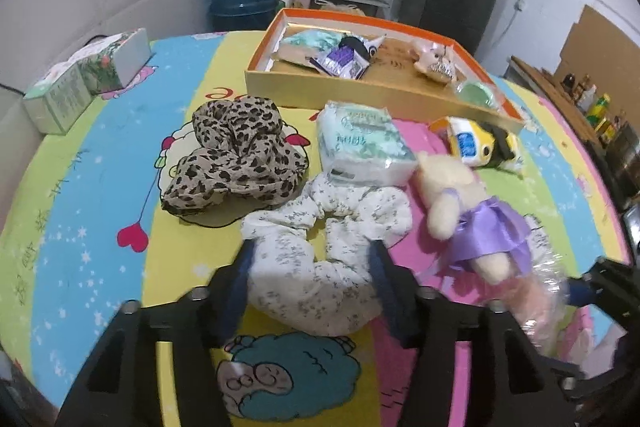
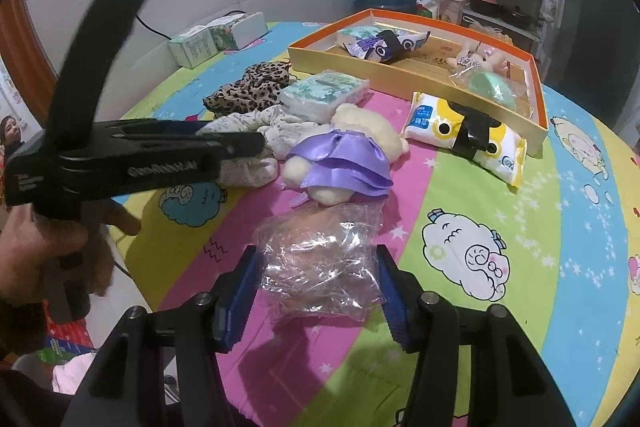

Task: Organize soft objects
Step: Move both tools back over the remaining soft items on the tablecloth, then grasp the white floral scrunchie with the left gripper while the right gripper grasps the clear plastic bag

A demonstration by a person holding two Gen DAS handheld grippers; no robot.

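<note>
Box (image 1: 360, 87), shallow with an orange rim, sits at the far side of the desk (image 1: 100, 227) and holds a pale green tissue pack (image 1: 310, 43), a purple-and-black wrapper (image 1: 344, 61), a small pink plush (image 1: 434, 61) and a green round item in clear wrap (image 1: 476, 93). Outside it on the cartoon cloth lie a leopard scrunchie (image 1: 236, 155), a second tissue pack (image 1: 364, 143), a yellow-and-white packet (image 1: 476, 143) and a bear in a purple dress (image 1: 468, 211). The left gripper (image 1: 310, 255) has its fingers spread around a white floral scrunchie (image 1: 320, 267), near the front edge. The right gripper (image 2: 314, 259) has its fingers spread on either side of a crinkled clear plastic bag (image 2: 320, 259), just in front of the bear.
</note>
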